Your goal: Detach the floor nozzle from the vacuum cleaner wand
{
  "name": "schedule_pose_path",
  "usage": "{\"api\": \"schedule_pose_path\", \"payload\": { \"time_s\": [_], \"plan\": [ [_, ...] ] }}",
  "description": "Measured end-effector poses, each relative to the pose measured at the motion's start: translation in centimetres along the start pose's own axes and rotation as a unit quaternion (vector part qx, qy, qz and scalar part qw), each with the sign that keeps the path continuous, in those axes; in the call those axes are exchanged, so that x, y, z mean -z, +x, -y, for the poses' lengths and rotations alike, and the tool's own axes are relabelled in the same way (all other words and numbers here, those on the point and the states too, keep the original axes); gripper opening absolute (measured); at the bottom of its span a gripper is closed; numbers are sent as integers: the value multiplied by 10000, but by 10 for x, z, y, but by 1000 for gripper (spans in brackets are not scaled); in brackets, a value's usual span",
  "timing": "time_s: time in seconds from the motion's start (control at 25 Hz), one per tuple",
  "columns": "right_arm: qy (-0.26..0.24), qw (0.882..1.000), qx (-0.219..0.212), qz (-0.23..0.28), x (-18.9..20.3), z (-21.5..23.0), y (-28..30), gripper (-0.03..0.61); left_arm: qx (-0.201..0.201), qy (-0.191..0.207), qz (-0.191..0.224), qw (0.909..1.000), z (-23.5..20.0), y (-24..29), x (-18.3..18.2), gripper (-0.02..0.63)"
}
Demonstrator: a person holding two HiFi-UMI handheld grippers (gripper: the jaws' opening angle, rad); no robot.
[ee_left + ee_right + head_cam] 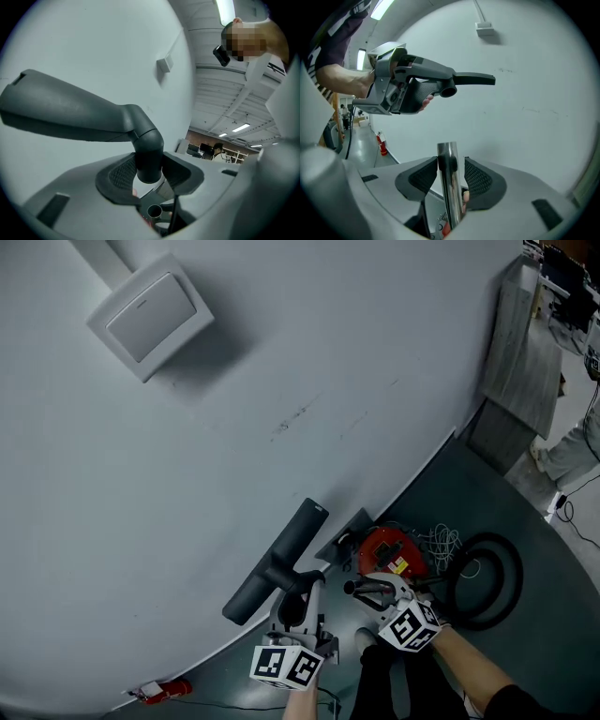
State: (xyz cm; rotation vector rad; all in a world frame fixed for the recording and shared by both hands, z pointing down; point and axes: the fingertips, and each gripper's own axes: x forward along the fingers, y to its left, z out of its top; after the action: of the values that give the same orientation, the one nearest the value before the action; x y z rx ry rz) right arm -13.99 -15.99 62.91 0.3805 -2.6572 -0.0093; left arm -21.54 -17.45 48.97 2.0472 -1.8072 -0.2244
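My left gripper (pixel 298 585) is shut on the round neck of the dark grey floor nozzle (pixel 277 559), whose long head angles up across the white wall. In the left gripper view the neck (pixel 149 159) sits between both pads and the head (pixel 65 112) stretches left; the open end of the wand (pixel 153 212) shows below, apart from it. In the right gripper view the chrome wand (pixel 449 187) stands between the jaws of my right gripper (pixel 451 176), against the left pad with a thin gap at the right pad. The nozzle (pixel 468 78) hangs above it, free.
The red vacuum body (pixel 389 554), a black hose loop (pixel 487 577) and a white cable (pixel 441 542) lie on the grey floor to the right. A white wall (pixel 281 381) carries a box (pixel 150 315). A grey cabinet (pixel 530 352) stands far right; a red extinguisher (pixel 169 690) lies lower left.
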Motion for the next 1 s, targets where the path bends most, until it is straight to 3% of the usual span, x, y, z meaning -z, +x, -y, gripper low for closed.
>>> {"api": "schedule_pose_path", "payload": {
  "time_s": [0.32, 0.4, 0.56, 1.0],
  "plan": [
    [745, 9952, -33, 630, -79, 20, -52, 172, 118, 492, -92, 9987, 39, -13, -36, 169],
    [1126, 9896, -29, 894, -105, 26, -70, 167, 149, 594, -108, 9981, 50, -18, -46, 169],
    [1823, 9725, 10, 1452, -150, 36, -103, 74, 231, 768, 3, 9968, 74, -27, -67, 170],
    [2377, 9438, 147, 2291, -211, 45, -149, 18, 316, 1409, 309, 9890, 116, -41, -104, 170]
  ]
}}
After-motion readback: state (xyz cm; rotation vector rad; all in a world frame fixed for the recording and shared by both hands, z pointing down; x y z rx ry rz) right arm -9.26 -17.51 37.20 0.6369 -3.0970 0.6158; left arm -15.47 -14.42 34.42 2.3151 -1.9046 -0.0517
